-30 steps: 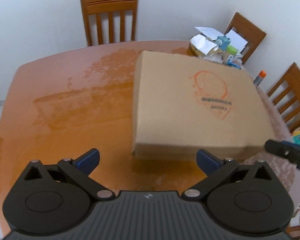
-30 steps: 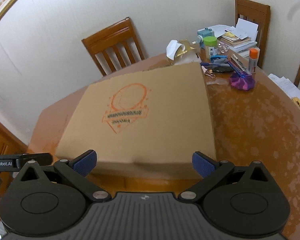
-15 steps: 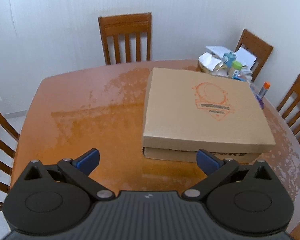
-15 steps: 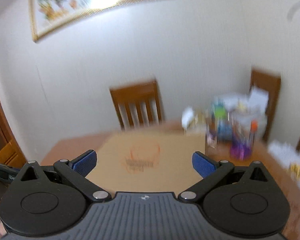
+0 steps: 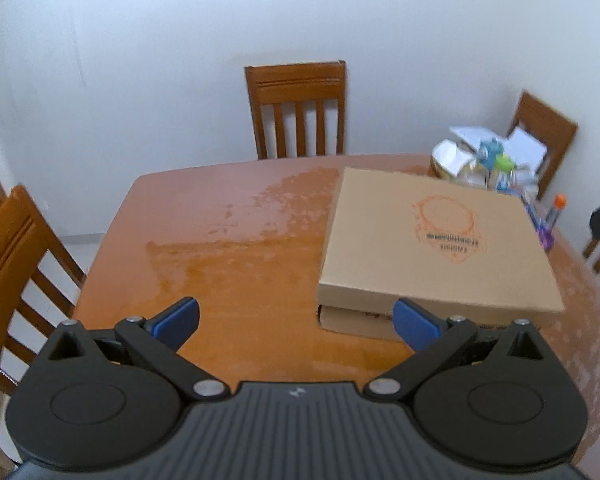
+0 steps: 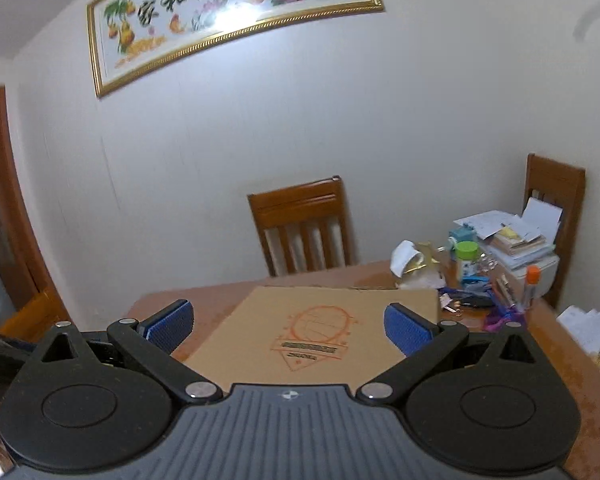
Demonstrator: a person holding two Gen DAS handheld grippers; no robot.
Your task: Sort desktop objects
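Observation:
A flat brown cardboard box (image 5: 436, 240) with an orange round logo lies on the right half of the wooden table (image 5: 220, 240); it also shows in the right wrist view (image 6: 316, 328). My left gripper (image 5: 296, 320) is open and empty, held above the table's near edge, left of the box. My right gripper (image 6: 288, 326) is open and empty, raised behind the box's near side. A heap of desk items (image 6: 480, 276) sits at the table's far right: papers, a green-capped jar (image 6: 466, 262), an orange-capped glue stick (image 6: 531, 282), pens and clips.
Wooden chairs stand around the table: one at the far side (image 5: 298, 108), one at the left (image 5: 8, 256), one at the far right corner (image 6: 554, 208). A framed picture (image 6: 236, 12) hangs on the white wall. Loose papers (image 6: 592, 332) lie at the right edge.
Both grippers have pulled back and risen away from the box, the right one tilting up toward the wall. The box stays flat on the table. Both stay open.

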